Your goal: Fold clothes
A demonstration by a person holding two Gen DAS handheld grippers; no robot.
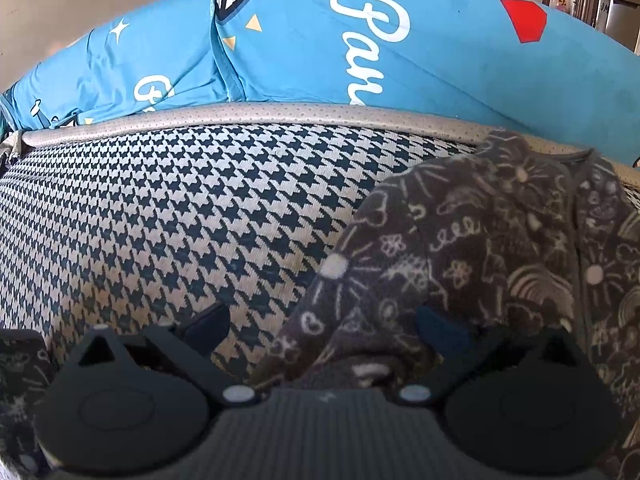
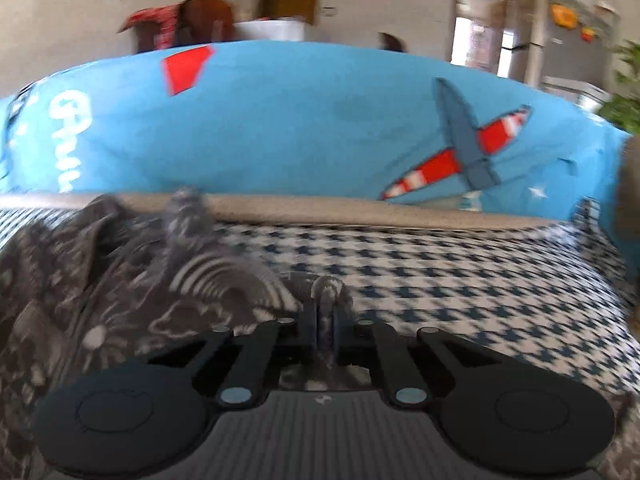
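Scene: a dark grey garment with doodle prints (image 1: 492,248) lies on a houndstooth-covered surface (image 1: 180,208), with a bright blue printed cloth (image 1: 300,48) bunched up behind it, past a tan piped edge (image 1: 280,114).

Where the garment sits: in the left wrist view it fills the right half and runs from the far tan edge back toward the camera, so its long axis looks roughly near-to-far. In the right wrist view the same garment (image 2: 120,280) piles up on the left.

Right gripper: the right gripper (image 2: 328,320) has its jaws pressed together, and a thin ridge of the grey fabric is pinched between them. That's the garment's edge on the right-hand side, so this one already has a hold.

Left gripper: the left gripper (image 1: 320,328) is spread wide. One finger sits over bare houndstooth, the other over the fabric, and a fold of garment lies between them, but the pads don't seem to be pressing on it.

Key relation: the garment sits between the two hands, right hand clamped on its side, left hand straddling the near edge.

Next bit (a guess): the left probably needs to close on that near fold so both ends can lift together.

Risk: the fleece looks thick and floppy, so a one-sided lift would likely just drag it into a heap.
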